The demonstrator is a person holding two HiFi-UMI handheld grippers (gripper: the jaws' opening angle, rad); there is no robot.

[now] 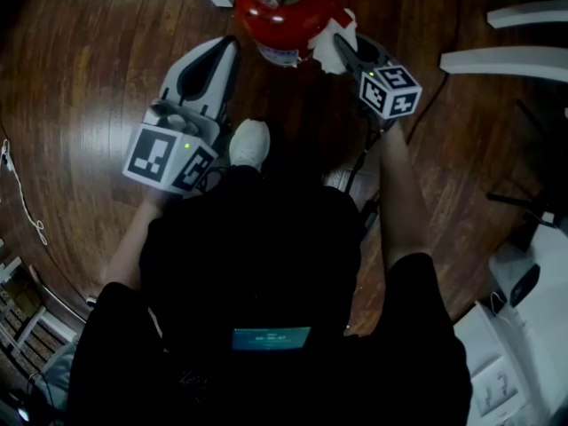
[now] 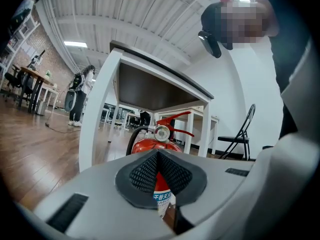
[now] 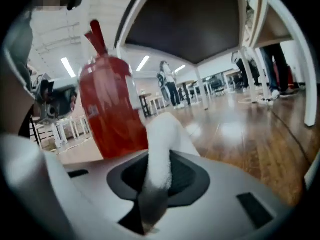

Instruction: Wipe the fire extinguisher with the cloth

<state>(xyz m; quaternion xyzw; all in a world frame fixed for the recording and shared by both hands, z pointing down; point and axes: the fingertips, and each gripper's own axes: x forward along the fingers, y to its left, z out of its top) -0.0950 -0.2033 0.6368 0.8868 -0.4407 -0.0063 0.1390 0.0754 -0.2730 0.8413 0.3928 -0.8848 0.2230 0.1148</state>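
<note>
Now cloth (image 3: 161, 144) inside right tool (image 1: 344, 47).

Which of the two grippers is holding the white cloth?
The right gripper: its jaws are shut on the white cloth beside the red fire extinguisher; the left gripper is shut on nothing.

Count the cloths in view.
1. A white cloth is pinched in the right gripper, next to the red fire extinguisher. The left gripper holds none. Others could be hidden behind the person.
</note>
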